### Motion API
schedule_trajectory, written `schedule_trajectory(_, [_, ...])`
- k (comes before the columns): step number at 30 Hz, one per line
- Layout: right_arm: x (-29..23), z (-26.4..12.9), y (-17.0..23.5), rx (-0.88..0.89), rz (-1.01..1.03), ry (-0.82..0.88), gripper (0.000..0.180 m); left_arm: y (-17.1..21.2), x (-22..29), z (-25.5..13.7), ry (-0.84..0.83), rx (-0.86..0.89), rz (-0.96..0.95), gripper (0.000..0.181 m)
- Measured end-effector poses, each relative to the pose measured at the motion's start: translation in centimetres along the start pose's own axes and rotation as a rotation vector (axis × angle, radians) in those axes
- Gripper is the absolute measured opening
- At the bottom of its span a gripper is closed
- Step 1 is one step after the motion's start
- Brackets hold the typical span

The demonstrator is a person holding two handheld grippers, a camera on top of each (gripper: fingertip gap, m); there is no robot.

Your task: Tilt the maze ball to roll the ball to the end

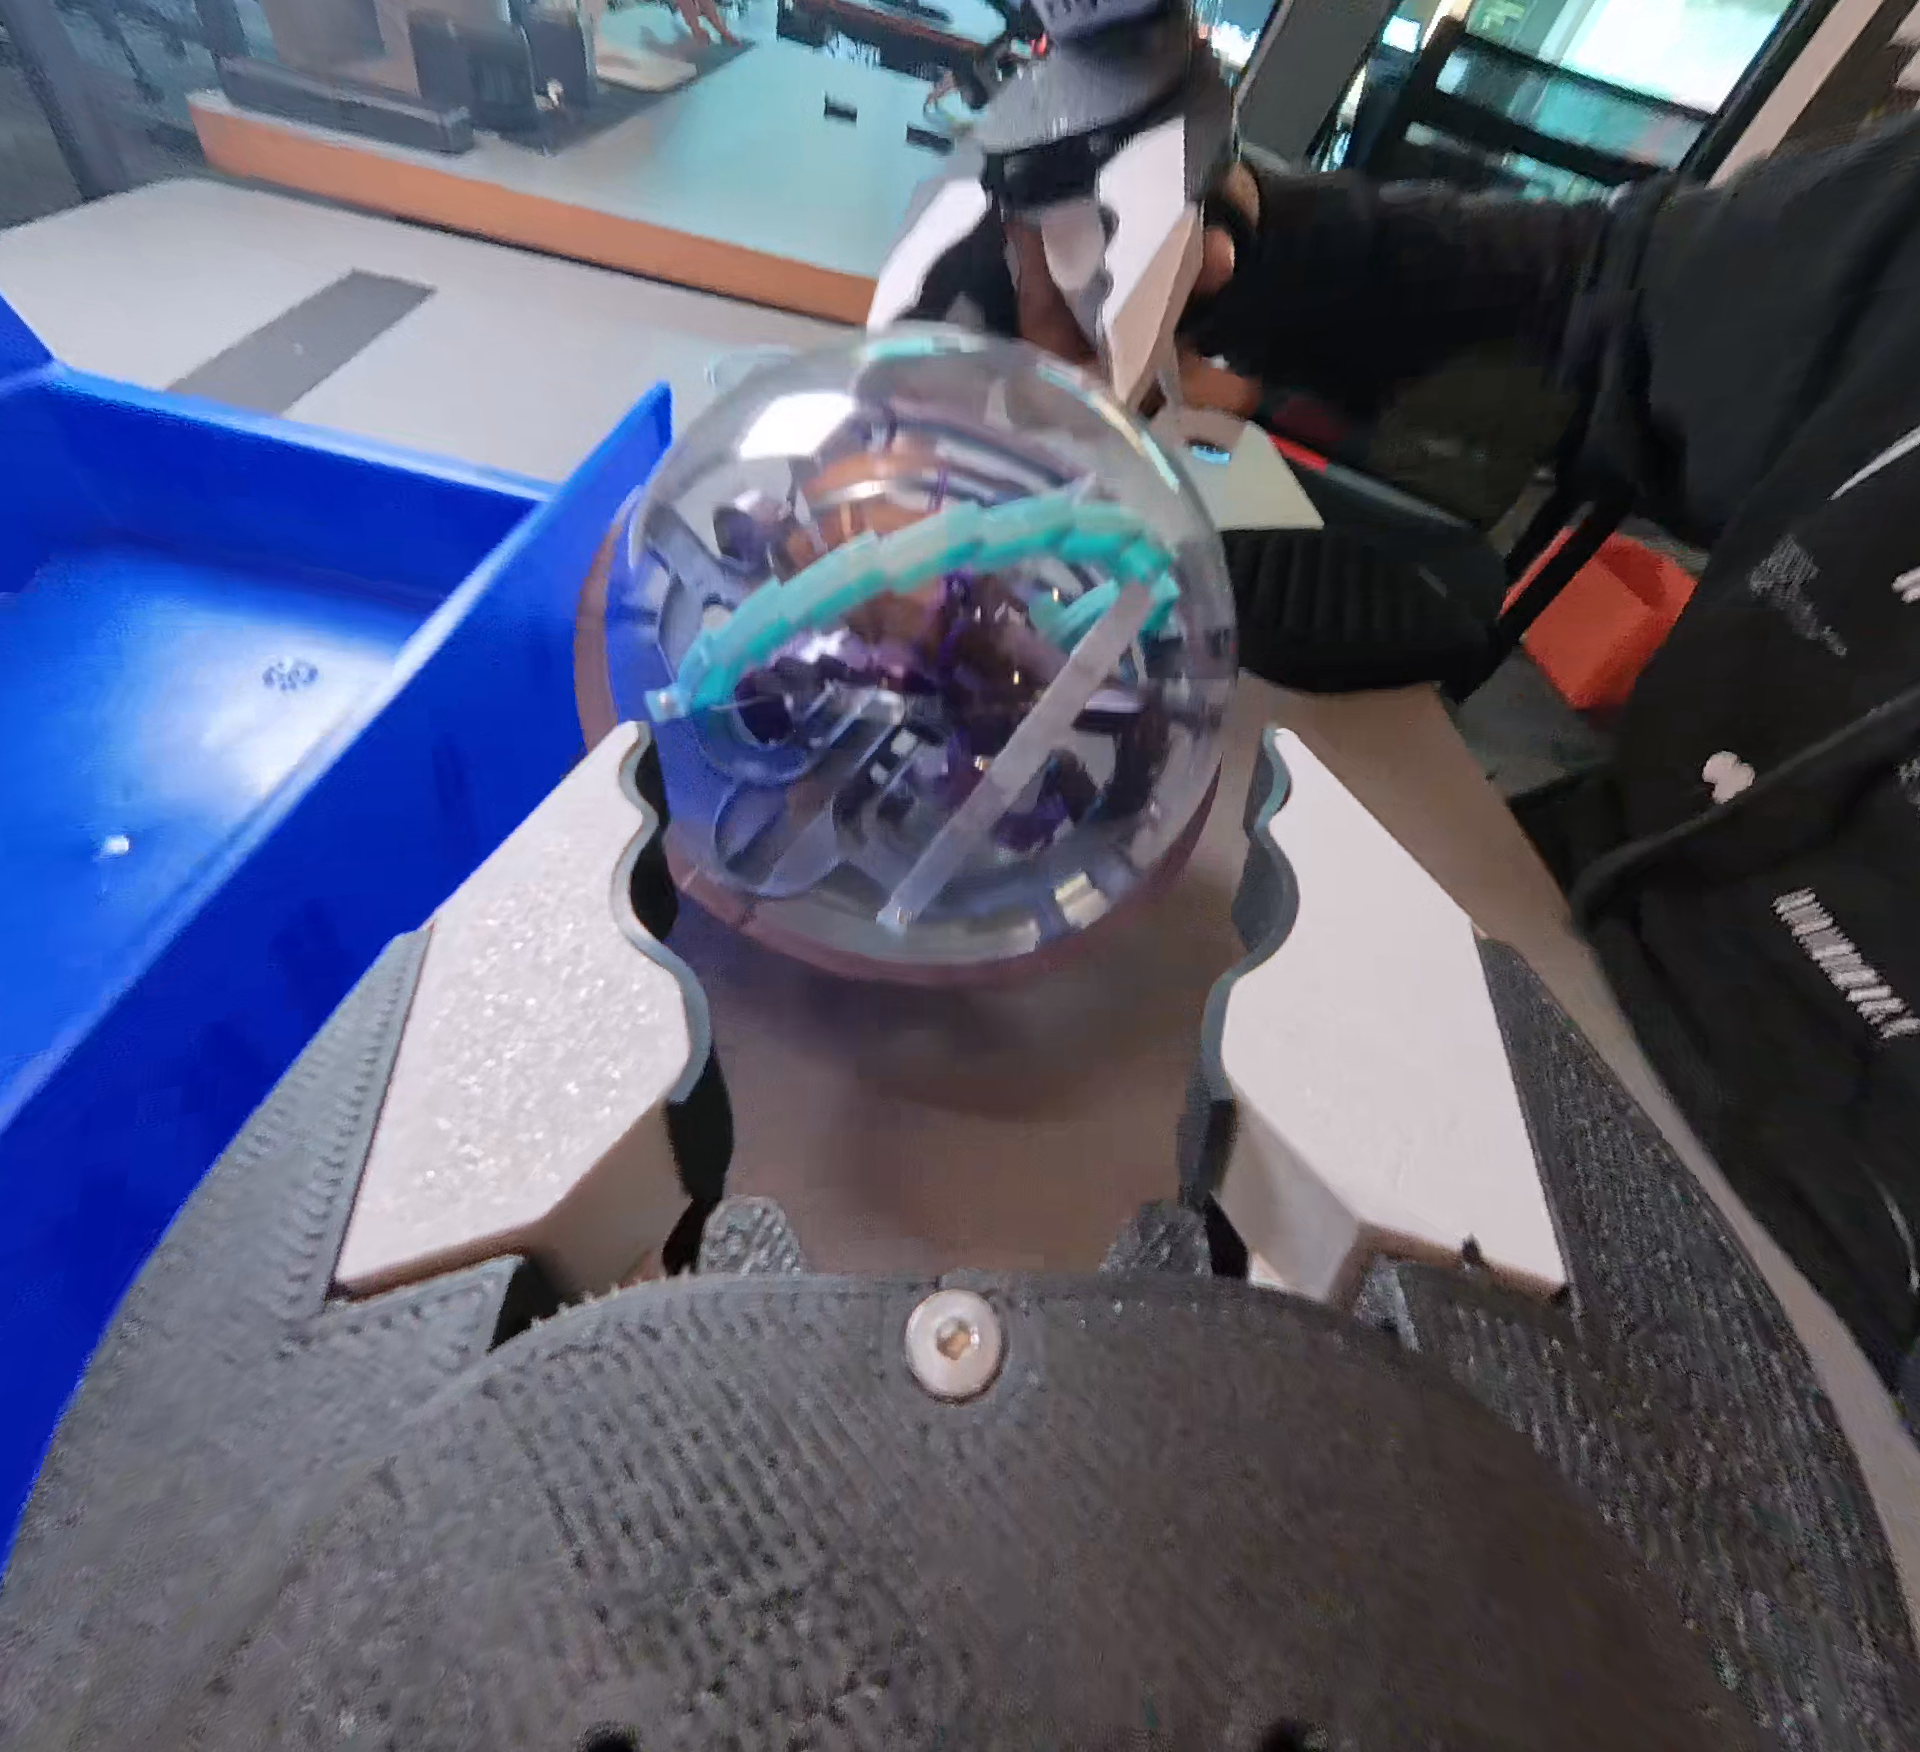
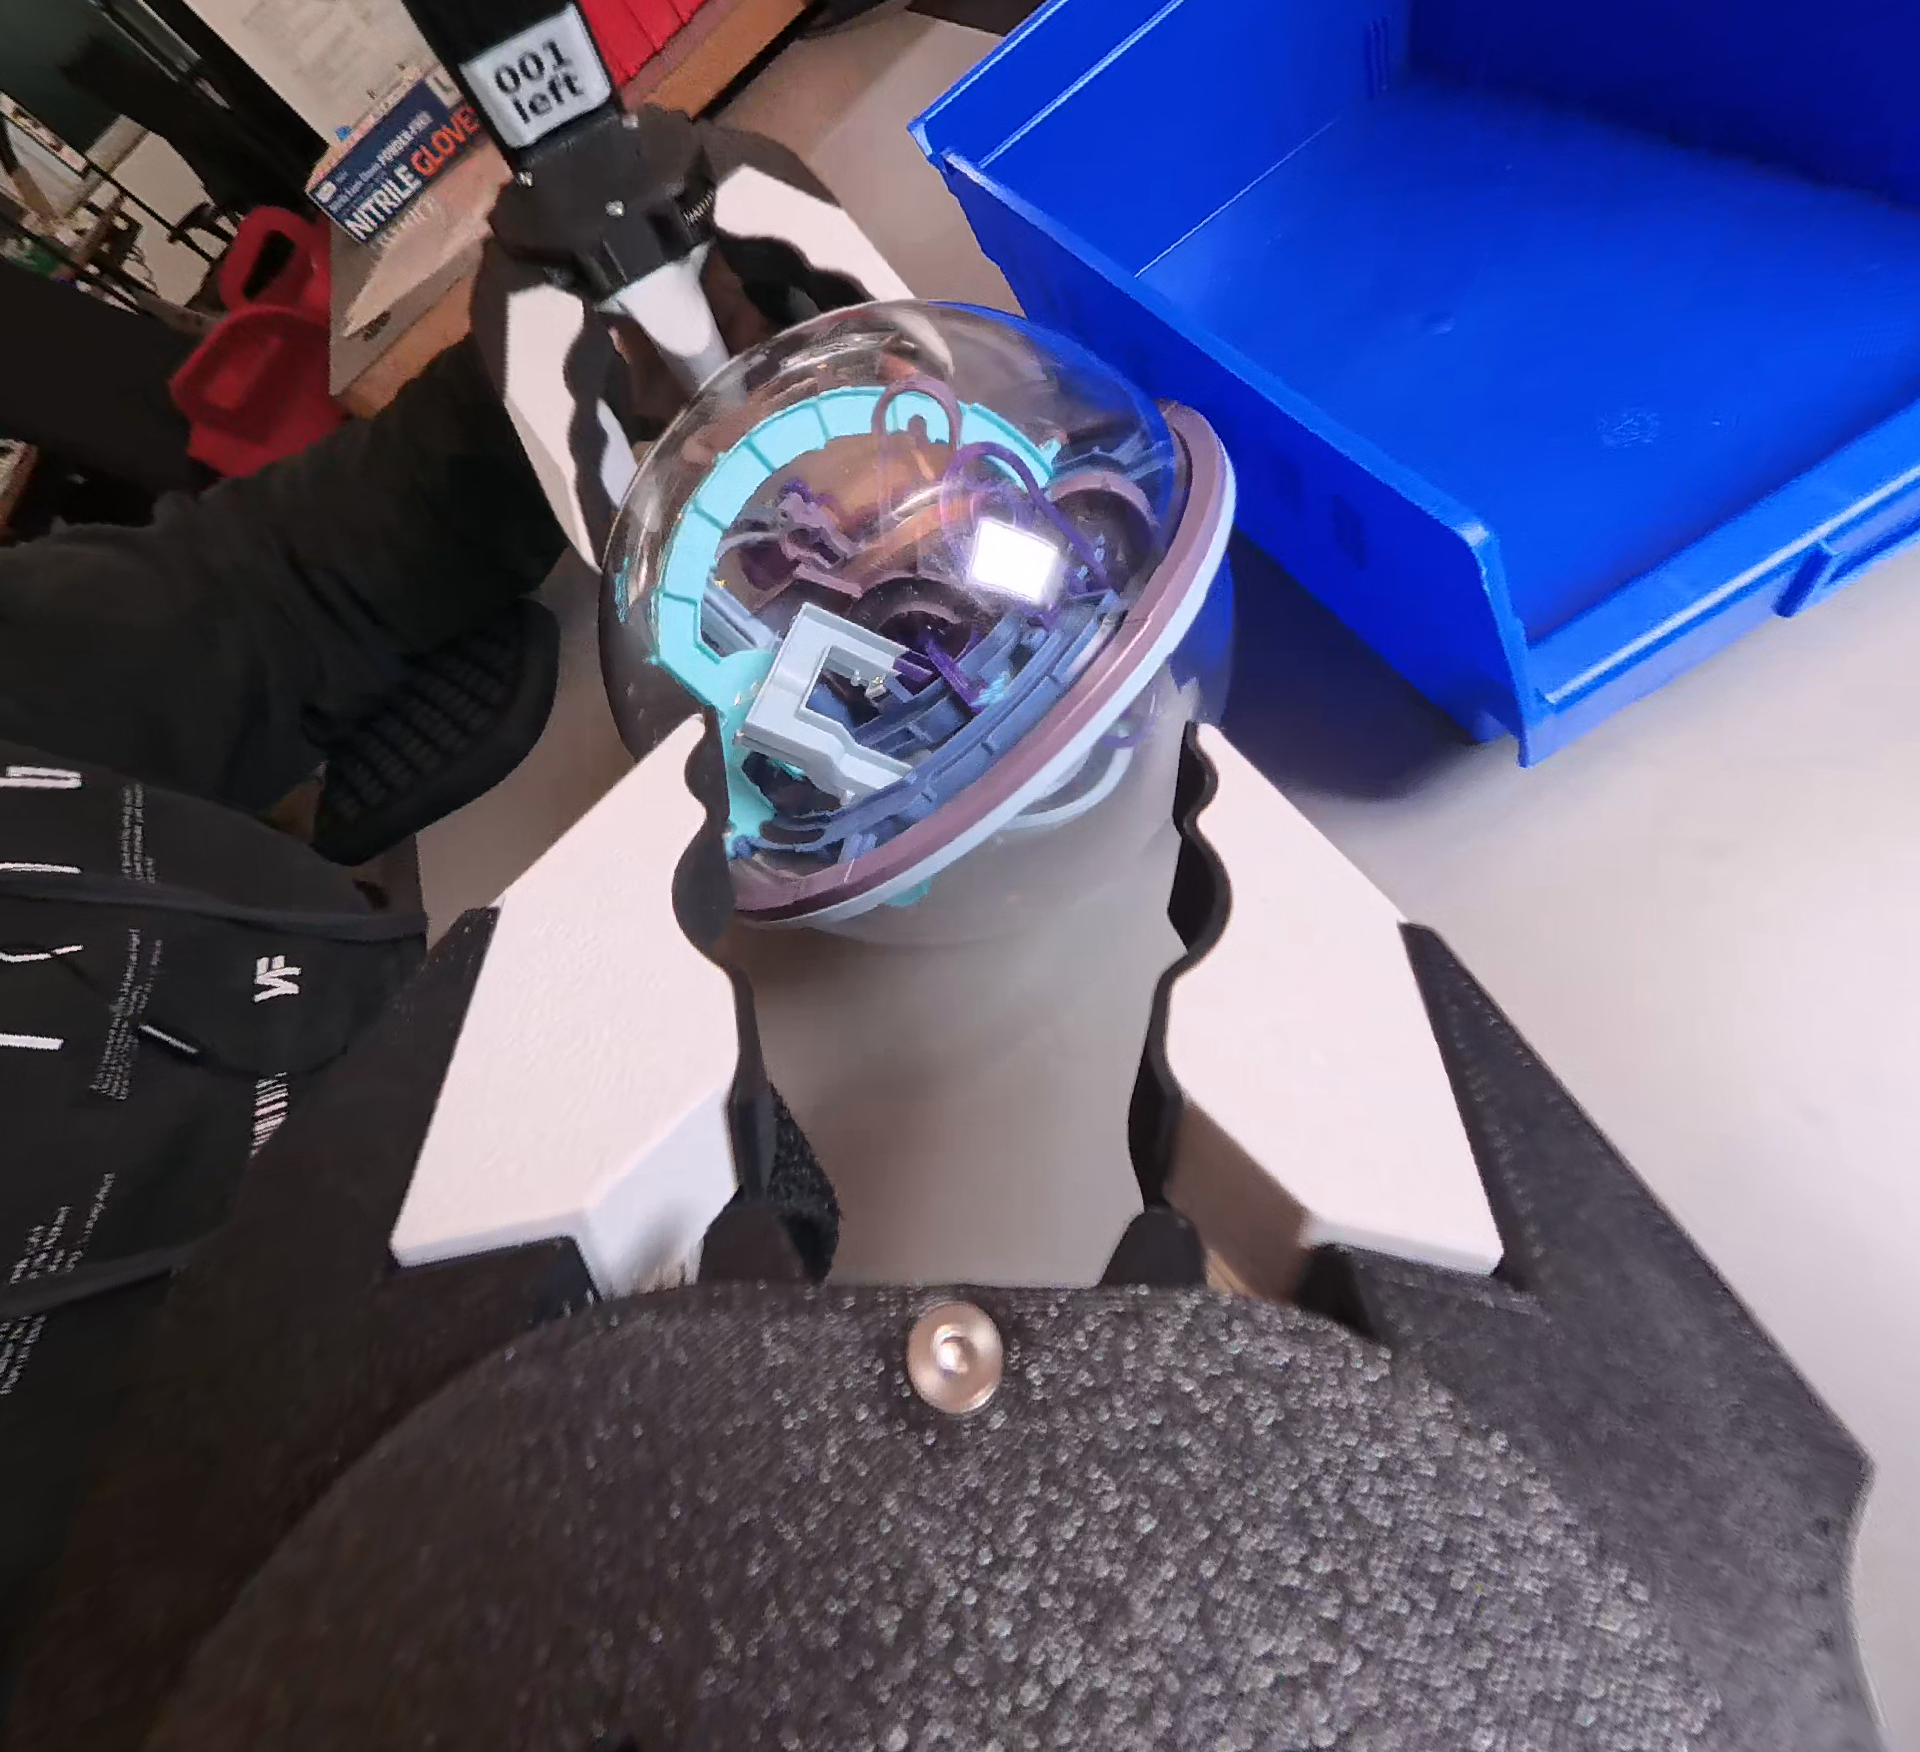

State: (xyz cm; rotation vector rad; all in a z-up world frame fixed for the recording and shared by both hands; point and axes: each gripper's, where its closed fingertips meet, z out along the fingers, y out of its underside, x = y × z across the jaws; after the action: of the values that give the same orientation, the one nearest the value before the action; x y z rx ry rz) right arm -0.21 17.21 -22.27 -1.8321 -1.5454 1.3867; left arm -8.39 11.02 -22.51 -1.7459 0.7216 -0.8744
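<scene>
Right now the maze ball (image 1: pixel 909 653) sits between both grippers, near the blue bin (image 1: pixel 260 663) on the pale bench (image 2: pixel 1558 975). Clear shell, teal track curving across the top, purple and grey tracks beneath, a purple seam band round the middle, tilted in the right wrist view.

Left gripper (image 1: pixel 956 829): fingers spread wide, tips either side of the ball's lower half. Left tip looks to be touching the shell; the right tip shows a gap. Cradling at most, not clamped.

Right gripper (image 2: pixel 940 788): fingers also wide apart. Left tip sits against the shell; right tip looks clear of it. Same loose cradle from the opposite side. From the left wrist view this gripper is seen beyond the ball, steeply angled, held by a gloved hand (image 1: pixel 1226 248).

Whether the ball rests on the bench or is carried between the two grippers: cannot tell for certain. A shadow under it suggests it is low, close to the surface.

Little ball inside: not found in either view; glare on the shell hides part of the tracks.

Judgement on the step: tilting is under way. To do it well, both grippers should press from opposite sides evenly, then turn together slowly, small angles. Risk: smooth round shell with open fingers may slip toward the bin.
</scene>
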Motion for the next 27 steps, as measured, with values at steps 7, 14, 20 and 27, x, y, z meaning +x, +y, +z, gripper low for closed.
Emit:
schedule_trajectory(7, [-0.5,1.0,0.0,-0.014,0.046,-0.073,0.090,1.8,-0.4,1.4,-0.030,-0.009,0.017,0.121])
schedule_trajectory(14, [-0.1,1.3,0.5,-0.009,0.119,-0.130,0.092,1.1,-1.1,1.3,0.001,0.040,-0.053,0.117])
schedule_trajectory(20, [-0.1,2.0,1.1,0.005,0.199,-0.197,0.095,0.5,-1.2,0.9,0.040,0.019,-0.125,0.117])
schedule_trajectory(27, [-0.1,2.5,1.2,-0.001,0.289,-0.243,0.097,0.3,-1.7,0.6,0.104,0.023,-0.244,0.116])
